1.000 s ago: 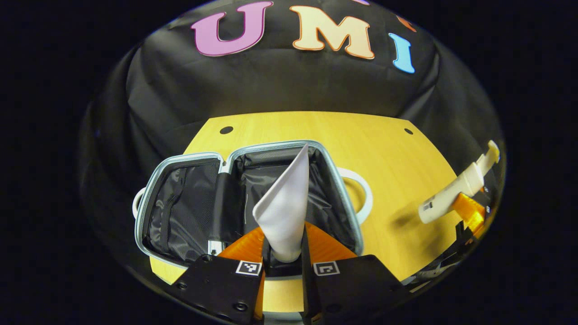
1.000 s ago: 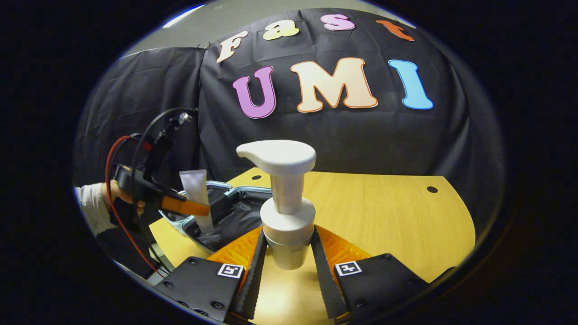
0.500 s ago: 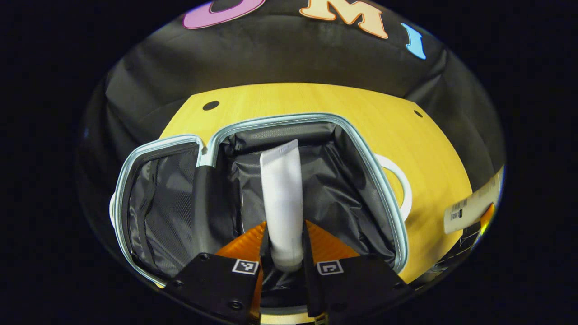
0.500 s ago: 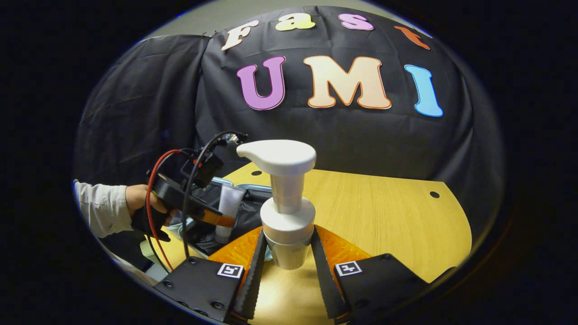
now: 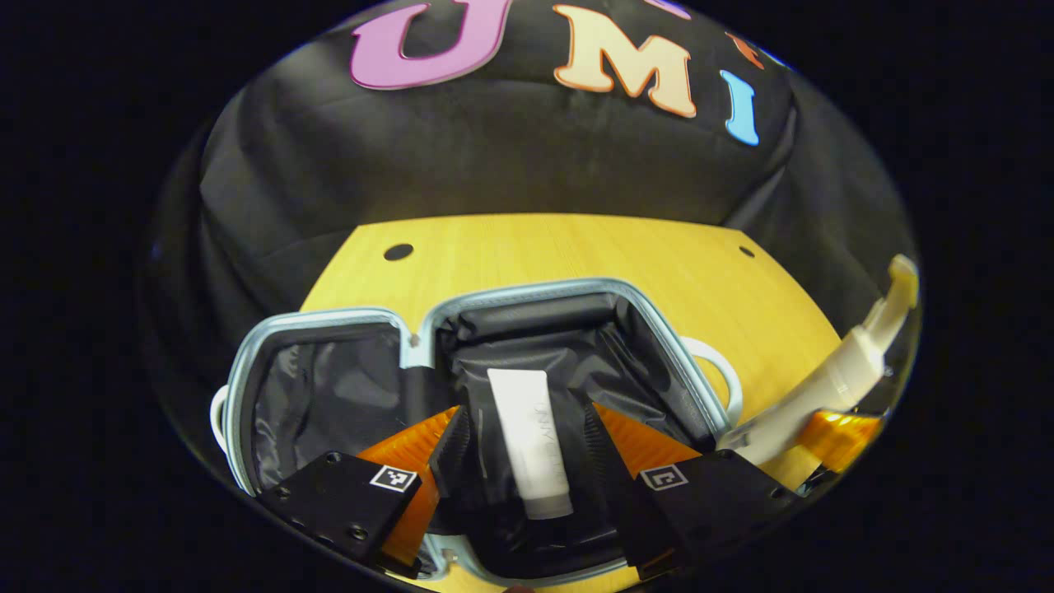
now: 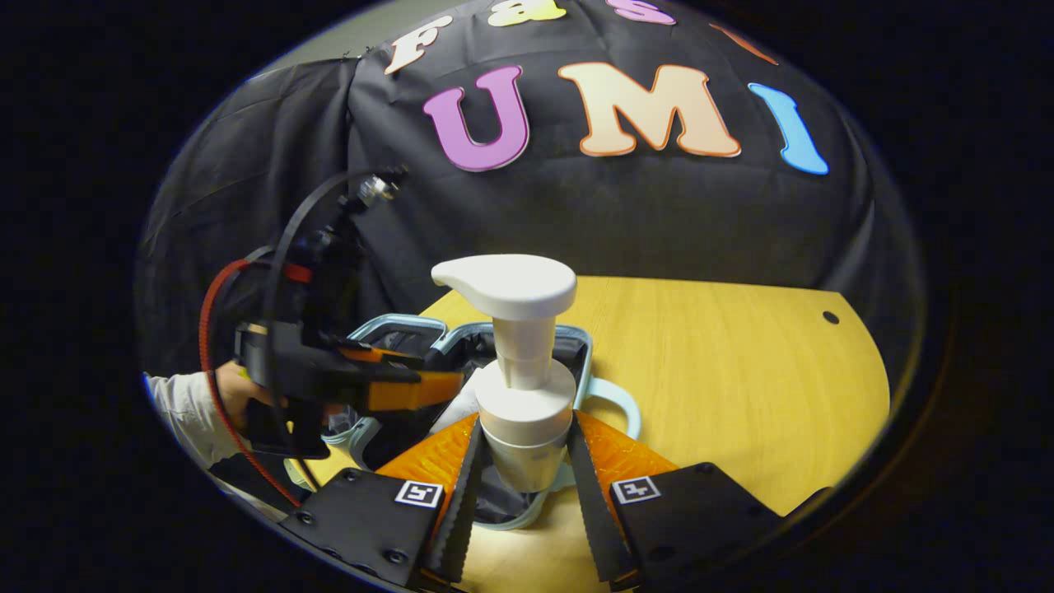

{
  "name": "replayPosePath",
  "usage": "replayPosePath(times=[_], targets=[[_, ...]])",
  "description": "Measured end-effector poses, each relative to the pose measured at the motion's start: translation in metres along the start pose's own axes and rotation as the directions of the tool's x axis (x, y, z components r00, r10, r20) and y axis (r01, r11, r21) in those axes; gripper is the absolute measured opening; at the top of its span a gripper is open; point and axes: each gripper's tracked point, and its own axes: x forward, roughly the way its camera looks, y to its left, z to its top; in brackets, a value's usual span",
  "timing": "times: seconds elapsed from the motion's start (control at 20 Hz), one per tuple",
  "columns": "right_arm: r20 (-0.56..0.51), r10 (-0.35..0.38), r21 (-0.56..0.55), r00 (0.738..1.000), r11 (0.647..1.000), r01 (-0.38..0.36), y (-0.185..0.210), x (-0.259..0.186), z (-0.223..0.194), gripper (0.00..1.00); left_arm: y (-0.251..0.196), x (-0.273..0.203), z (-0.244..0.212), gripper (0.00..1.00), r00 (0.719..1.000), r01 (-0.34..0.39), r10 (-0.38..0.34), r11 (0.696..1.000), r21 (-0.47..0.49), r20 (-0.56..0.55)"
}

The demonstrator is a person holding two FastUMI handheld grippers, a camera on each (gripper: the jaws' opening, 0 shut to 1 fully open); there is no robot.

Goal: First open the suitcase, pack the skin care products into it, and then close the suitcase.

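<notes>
Tube in open suitcase [image 5: 568, 290], pump bottle gripped
Left tongs [image 5: 527, 449] spread wide, white tube [image 5: 531, 449] lying loose between them; right tongs [image 6: 525, 461] pinch pump bottle [image 6: 519, 371] lower centre, above desk [image 6: 725, 371]

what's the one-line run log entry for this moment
suitcase: open | tube: lying inside | left gripper: open over it | right gripper: shut on pump bottle
</notes>
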Motion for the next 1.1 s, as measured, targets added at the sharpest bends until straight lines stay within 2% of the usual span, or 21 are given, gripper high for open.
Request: replayPosePath(times=[0.15,0.3,0.55,0.6,0.75,0.85,0.9,1.05,1.1], targets=[[-0.125,-0.004,0.005,0.992,1.0,0.004,0.015,0.029,-0.03,0.59,0.05,-0.025,0.013,0.83,0.992,-0.088,0.09,0.996,-0.03,0.084],[-0.248,0.002,0.037,0.969,0.999,0.008,0.03,0.052,-0.058,0.6,0.102,-0.052,0.012,0.85,0.972,-0.17,0.184,0.98,-0.101,0.144],[-0.273,-0.06,0.035,0.96,0.997,0.072,0.03,0.091,-0.049,0.6,0.185,-0.081,-0.015,0.89,0.931,-0.299,0.34,0.919,-0.256,0.135],[-0.286,-0.063,0.036,0.956,0.996,0.077,0.03,0.095,-0.053,0.6,0.199,-0.085,-0.021,0.87,0.924,-0.32,0.362,0.908,-0.27,0.123],[-0.286,-0.085,0.025,0.955,0.995,0.096,0.025,0.098,-0.052,0.72,0.243,-0.091,-0.032,0.87,0.897,-0.388,0.431,0.874,-0.292,0.097],[-0.269,-0.079,0.02,0.96,0.996,0.088,0.028,0.094,-0.046,0.94,0.277,-0.096,-0.032,0.86,0.875,-0.429,0.475,0.85,-0.307,0.092],[-0.252,-0.085,0.005,0.964,0.996,0.089,0.025,0.089,-0.041,1.0,0.289,-0.098,-0.034,0.87,0.869,-0.44,0.488,0.838,-0.322,0.084],[-0.187,-0.114,-0.016,0.976,0.993,0.113,0.017,0.074,-0.022,0.99,0.319,-0.086,-0.054,0.84,0.876,-0.45,0.482,0.832,-0.323,0.02],[-0.169,-0.123,-0.015,0.978,0.992,0.123,0.013,0.067,-0.018,0.96,0.329,-0.079,-0.061,0.87,0.875,-0.462,0.485,0.832,-0.308,-0.003]])
